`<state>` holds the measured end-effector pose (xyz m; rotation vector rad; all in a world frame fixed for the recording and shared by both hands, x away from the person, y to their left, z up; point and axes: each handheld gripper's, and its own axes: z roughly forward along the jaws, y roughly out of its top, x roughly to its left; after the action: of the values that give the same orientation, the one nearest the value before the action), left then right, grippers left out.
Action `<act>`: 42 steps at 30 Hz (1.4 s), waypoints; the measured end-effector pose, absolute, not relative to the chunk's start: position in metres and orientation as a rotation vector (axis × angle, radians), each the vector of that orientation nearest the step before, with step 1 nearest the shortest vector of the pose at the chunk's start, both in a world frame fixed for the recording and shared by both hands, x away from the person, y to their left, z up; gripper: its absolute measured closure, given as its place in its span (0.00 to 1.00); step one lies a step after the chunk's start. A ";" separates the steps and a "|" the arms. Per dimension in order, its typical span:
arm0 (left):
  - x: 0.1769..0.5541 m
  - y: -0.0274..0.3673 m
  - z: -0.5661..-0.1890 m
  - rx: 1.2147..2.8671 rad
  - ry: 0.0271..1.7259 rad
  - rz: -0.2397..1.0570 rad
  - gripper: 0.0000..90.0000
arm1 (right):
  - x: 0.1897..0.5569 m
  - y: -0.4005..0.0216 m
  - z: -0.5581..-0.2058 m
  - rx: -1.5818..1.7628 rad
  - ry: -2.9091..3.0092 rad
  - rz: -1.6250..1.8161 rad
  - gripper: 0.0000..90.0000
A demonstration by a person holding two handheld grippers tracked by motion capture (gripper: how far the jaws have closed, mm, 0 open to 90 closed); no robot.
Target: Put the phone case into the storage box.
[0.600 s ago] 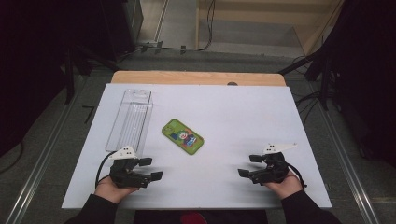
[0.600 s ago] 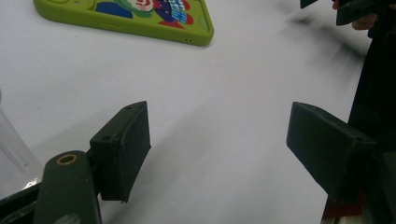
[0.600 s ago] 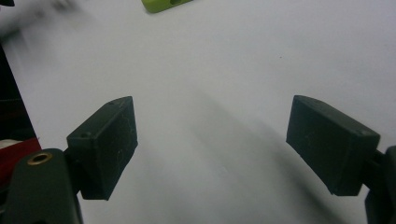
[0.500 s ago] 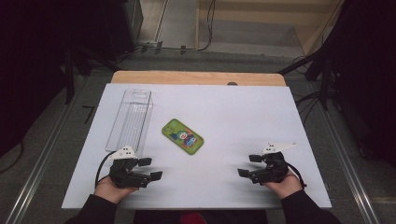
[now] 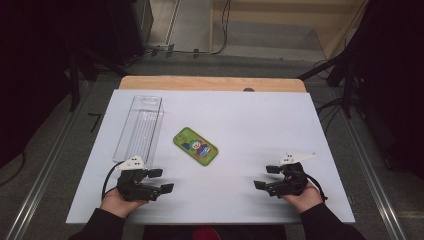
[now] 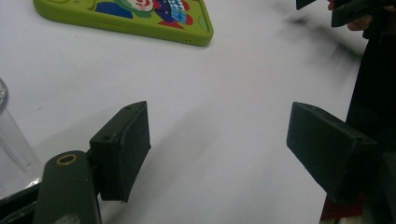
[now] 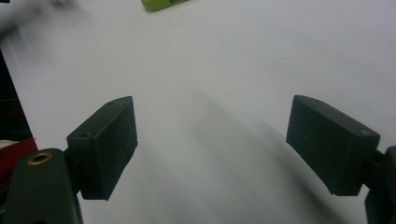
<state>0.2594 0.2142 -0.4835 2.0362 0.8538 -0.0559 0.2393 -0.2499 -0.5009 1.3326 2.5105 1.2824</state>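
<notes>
A green phone case (image 5: 195, 145) with a cartoon print lies flat in the middle of the white table (image 5: 240, 125). It appears again at the top of the left gripper view, phone case (image 6: 140, 18), and a corner of the phone case (image 7: 161, 4) peeks in at the top of the right gripper view. My left gripper (image 5: 161, 180) rests near the front left edge, jaws open and empty. My right gripper (image 5: 266, 176) sits near the front right edge, open and empty too. Both point inward toward the table's middle. Bare table lies between the left gripper (image 6: 217, 149) jaws and between the right gripper (image 7: 212, 149) jaws.
A clear plastic tray (image 5: 140, 127) lies lengthwise at the left, behind my left gripper; its edge shows as clear plastic (image 6: 11, 144) in the left gripper view. A wooden strip (image 5: 210, 83) runs along the table's far edge. Dark floor and cables surround the table.
</notes>
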 end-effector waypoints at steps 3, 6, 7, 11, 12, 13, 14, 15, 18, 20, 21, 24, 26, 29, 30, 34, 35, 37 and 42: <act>0.260 0.215 -0.483 2.036 0.857 -0.056 0.25 | 0.239 -0.250 -0.501 1.327 2.509 1.285 0.16; 0.259 0.215 -0.483 2.036 0.858 -0.056 0.25 | 0.239 -0.250 -0.501 1.328 2.511 1.285 0.17; 0.259 0.215 -0.483 2.036 0.857 -0.056 0.25 | 0.239 -0.250 -0.501 1.332 2.511 1.285 0.17; 0.259 0.215 -0.483 2.034 0.857 -0.057 0.25 | 0.239 -0.250 -0.501 1.333 2.512 1.285 0.16; 0.260 0.215 -0.483 2.034 0.857 -0.057 0.25 | 0.239 -0.250 -0.501 1.331 2.513 1.285 0.17; 0.260 0.215 -0.483 2.034 0.857 -0.057 0.25 | 0.239 -0.250 -0.501 1.331 2.513 1.285 0.17; 0.260 0.215 -0.483 2.034 0.858 -0.057 0.25 | 0.240 -0.250 -0.501 1.329 2.512 1.286 0.16; 0.259 0.215 -0.483 2.033 0.858 -0.058 0.25 | 0.239 -0.250 -0.501 1.332 2.513 1.284 0.16; 0.260 0.215 -0.483 2.031 0.863 -0.063 0.25 | 0.239 -0.250 -0.501 1.333 2.512 1.285 0.16; 0.260 0.215 -0.483 2.031 0.864 -0.064 0.25 | 0.239 -0.250 -0.501 1.332 2.512 1.286 0.16; 0.260 0.215 -0.483 2.031 0.864 -0.064 0.25 | 0.239 -0.250 -0.501 1.332 2.512 1.286 0.17; 0.260 0.215 -0.483 2.030 0.865 -0.064 0.25 | 0.239 -0.250 -0.501 1.328 2.510 1.289 0.17; 0.260 0.215 -0.483 2.031 0.863 -0.064 0.25 | 0.239 -0.250 -0.501 1.327 2.510 1.288 0.16; 0.260 0.215 -0.483 2.030 0.864 -0.063 0.25 | 0.239 -0.250 -0.501 1.327 2.510 1.288 0.16; 0.260 0.215 -0.483 2.031 0.863 -0.062 0.25 | 0.239 -0.250 -0.501 1.327 2.510 1.288 0.17; 0.260 0.215 -0.483 2.031 0.864 -0.061 0.25 | 0.239 -0.250 -0.501 1.324 2.509 1.289 0.17; 0.260 0.215 -0.483 2.031 0.863 -0.062 0.25 | 0.239 -0.250 -0.500 1.323 2.508 1.290 0.17; 0.260 0.215 -0.483 2.030 0.861 -0.062 0.25 | 0.241 -0.251 -0.499 1.330 2.513 1.312 0.16; 0.260 0.215 -0.483 2.029 0.861 -0.063 0.25 | 0.244 -0.250 -0.494 1.315 2.513 1.292 0.16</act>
<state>0.2599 0.2147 -0.4825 2.0288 0.8614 -0.0627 0.2440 -0.2503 -0.4943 1.3155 2.5126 1.2919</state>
